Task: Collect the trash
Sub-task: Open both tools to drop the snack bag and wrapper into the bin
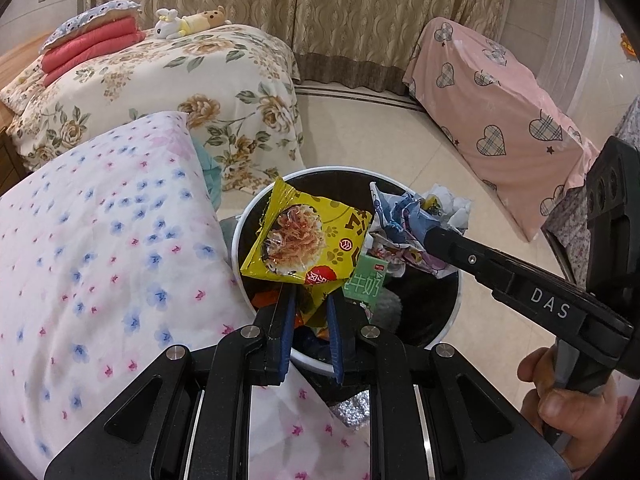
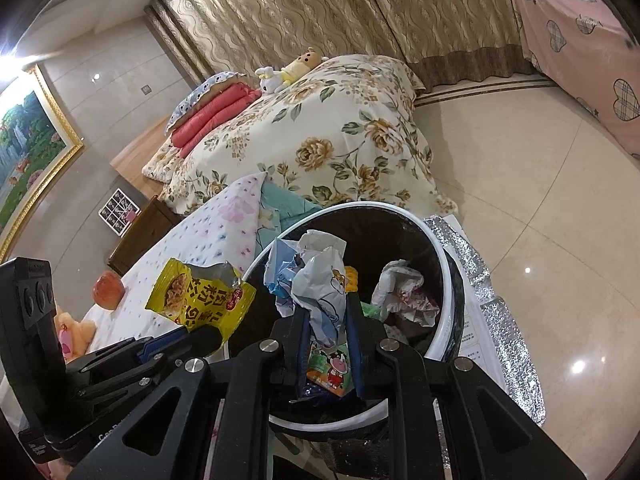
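Note:
My left gripper (image 1: 311,298) is shut on a yellow snack wrapper (image 1: 304,236) and holds it over the near left rim of a round bin (image 1: 236,240) with a white rim and black liner. The wrapper also shows in the right wrist view (image 2: 200,300). My right gripper (image 2: 328,320) is shut on a crumpled blue-and-white wrapper (image 2: 316,280) over the bin's (image 2: 452,280) opening. In the left wrist view that wrapper (image 1: 404,216) hangs at the tip of the right gripper (image 1: 430,240). Inside the bin lie a green carton (image 1: 366,284) and crumpled paper (image 2: 404,292).
A table under a floral cloth (image 1: 100,240) stands left of the bin, with an apple (image 2: 108,290) on it. A bed with a flowered cover (image 2: 328,140) is behind. A pink heart-print cover (image 1: 500,120) drapes furniture at the right. Silver foil bags (image 2: 492,300) lie on the tiled floor.

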`<state>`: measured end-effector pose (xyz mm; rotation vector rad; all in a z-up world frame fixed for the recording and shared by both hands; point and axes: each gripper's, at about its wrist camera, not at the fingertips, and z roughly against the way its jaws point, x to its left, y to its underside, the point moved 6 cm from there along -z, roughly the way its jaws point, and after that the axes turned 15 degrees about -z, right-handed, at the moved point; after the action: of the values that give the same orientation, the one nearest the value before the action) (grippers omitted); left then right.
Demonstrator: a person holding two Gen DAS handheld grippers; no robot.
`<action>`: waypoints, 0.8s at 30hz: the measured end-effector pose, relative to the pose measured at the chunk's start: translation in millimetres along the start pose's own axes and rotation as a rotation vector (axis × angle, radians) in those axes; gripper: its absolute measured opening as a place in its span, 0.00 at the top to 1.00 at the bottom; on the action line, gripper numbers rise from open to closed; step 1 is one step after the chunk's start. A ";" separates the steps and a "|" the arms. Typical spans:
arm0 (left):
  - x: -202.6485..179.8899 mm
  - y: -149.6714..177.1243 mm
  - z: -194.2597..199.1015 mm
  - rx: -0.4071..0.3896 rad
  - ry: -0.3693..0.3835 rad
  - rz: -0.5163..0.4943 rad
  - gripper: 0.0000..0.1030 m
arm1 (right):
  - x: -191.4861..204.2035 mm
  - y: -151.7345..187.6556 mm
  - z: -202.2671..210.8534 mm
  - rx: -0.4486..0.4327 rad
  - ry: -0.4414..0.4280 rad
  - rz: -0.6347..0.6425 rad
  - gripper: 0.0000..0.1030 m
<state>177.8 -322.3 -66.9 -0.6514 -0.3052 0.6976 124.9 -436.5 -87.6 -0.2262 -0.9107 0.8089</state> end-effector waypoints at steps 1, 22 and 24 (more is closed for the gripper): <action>0.1 -0.4 -0.7 0.002 0.000 0.000 0.86 | -0.1 -0.8 -0.6 0.002 0.000 -0.002 0.83; 34.8 35.2 45.8 -0.064 -0.042 0.125 0.54 | 11.2 10.2 17.4 -0.016 -0.026 -0.037 0.33; 41.6 46.0 57.2 -0.080 -0.057 0.153 0.53 | 18.0 16.4 21.2 -0.019 -0.032 -0.024 0.31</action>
<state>158.9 -241.7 -51.0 -0.7376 -0.3396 0.8548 106.1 -415.7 -71.8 -0.2187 -0.9496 0.7837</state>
